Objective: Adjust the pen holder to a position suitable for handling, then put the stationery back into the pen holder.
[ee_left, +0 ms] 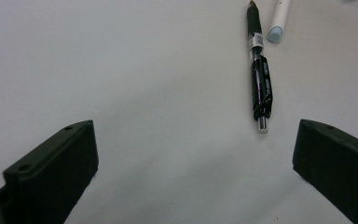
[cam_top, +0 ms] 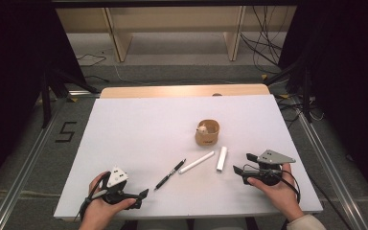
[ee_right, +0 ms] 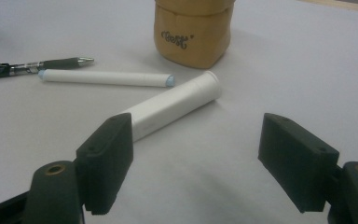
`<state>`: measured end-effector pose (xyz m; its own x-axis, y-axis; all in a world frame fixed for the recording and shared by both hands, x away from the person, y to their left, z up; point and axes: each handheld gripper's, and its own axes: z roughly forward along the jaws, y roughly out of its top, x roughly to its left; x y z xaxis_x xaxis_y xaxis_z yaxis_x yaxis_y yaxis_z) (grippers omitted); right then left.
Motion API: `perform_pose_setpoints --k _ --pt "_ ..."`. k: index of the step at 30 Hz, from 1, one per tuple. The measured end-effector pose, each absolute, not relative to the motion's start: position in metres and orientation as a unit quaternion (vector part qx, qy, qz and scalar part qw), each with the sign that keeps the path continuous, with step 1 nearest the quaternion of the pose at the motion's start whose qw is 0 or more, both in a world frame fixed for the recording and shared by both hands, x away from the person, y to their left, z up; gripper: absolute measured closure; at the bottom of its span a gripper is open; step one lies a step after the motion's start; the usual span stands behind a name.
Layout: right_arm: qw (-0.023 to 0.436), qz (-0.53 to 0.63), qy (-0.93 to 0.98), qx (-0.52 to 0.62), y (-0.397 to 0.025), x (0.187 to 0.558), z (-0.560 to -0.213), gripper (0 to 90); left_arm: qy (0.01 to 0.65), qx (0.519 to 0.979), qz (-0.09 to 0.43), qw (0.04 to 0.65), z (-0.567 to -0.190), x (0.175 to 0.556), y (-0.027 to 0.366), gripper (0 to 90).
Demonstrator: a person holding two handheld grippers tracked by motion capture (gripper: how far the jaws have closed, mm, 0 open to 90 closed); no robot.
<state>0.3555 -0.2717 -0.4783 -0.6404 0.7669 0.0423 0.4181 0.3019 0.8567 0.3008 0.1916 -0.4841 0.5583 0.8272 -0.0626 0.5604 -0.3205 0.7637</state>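
Careful, your right gripper (ee_right: 196, 163) has its jaws wide by the fat white tube (ee_right: 172, 109), the left gripper (ee_left: 193, 172) wide by the black pen (ee_left: 259, 79); a bump rolls them.

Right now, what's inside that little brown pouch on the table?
The high view looks into the open brown pouch: something small and pale sits near its top edge, too small to identify. Its wall hides anything lower down.

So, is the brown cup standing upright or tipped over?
Upright. The brown cup stands on its base on the white table, its open top facing up.
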Motion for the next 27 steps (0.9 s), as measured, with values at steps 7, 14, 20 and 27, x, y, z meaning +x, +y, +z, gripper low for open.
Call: perform_pose_setpoints --k 7,14,20,27 --pt "0.194 0.454 0.785 0.375 -0.2713 0.3550 -0.4785 26.7 0.436 0.795 0.180 0.382 -0.4840 0.3013 0.1923 0.0" --pt "0.196 0.454 0.784 0.375 -0.2718 0.3547 -0.4784 26.7 0.436 0.795 0.183 0.379 -0.4845 0.3024 0.1918 0.0" --pt "0.195 0.454 0.784 0.375 -0.2716 0.3542 -0.4786 26.7 0.434 0.797 0.183 0.378 -0.4848 0.3029 0.1914 0.0" --pt "0.197 0.455 0.784 0.373 -0.2712 0.3537 -0.4782 26.7 0.432 0.798 0.184 0.378 -0.4854 0.3034 0.1896 0.0"
